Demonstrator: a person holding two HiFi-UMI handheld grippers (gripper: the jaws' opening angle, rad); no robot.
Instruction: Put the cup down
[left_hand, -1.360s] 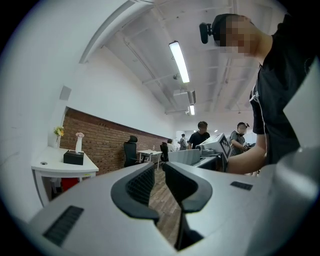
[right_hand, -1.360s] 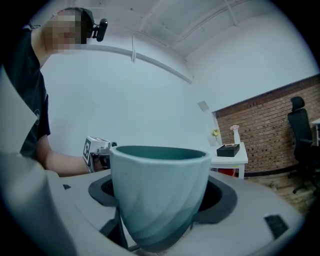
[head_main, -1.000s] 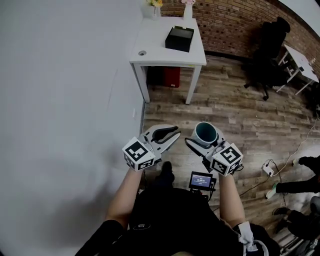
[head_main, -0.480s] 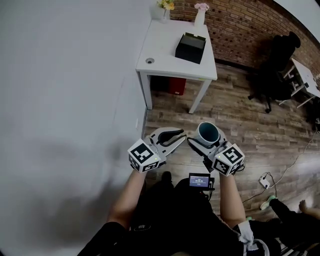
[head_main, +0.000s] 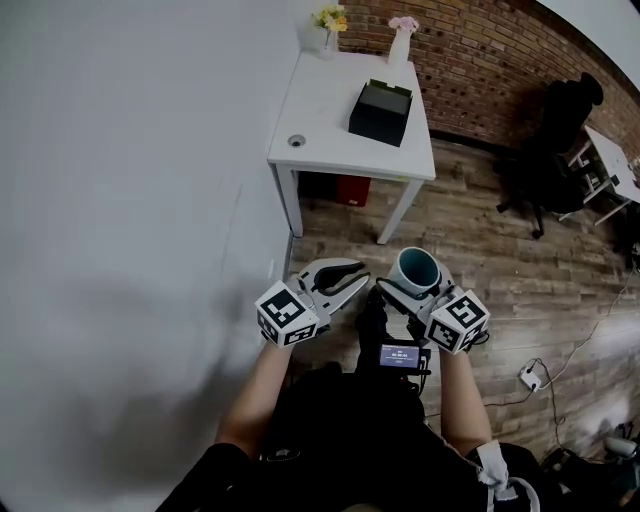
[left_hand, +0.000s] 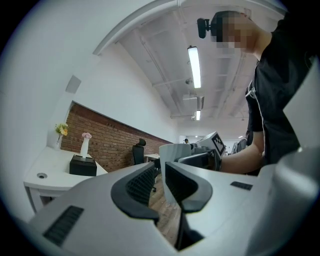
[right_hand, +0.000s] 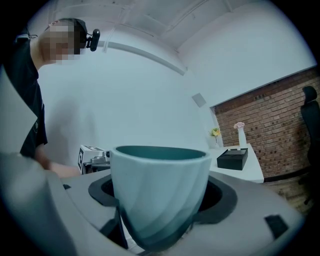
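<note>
Head view has the white counter (head_main: 330, 120) up ahead against the wall, with a black box (head_main: 380, 112), a yellow-flower vase (head_main: 325, 25) and a pink-flower vase (head_main: 401, 38) on it, and open wooden floor (head_main: 470, 230) between it and the person. The right tongs (head_main: 412, 284) are spread wide and clamped around the teal cup (head_main: 415, 268), which sits upright in the air above the floor, well short of the counter. The left tongs (head_main: 352, 275), just beside it, are empty and nearly closed, with only a thin slit between the pads.
</note>
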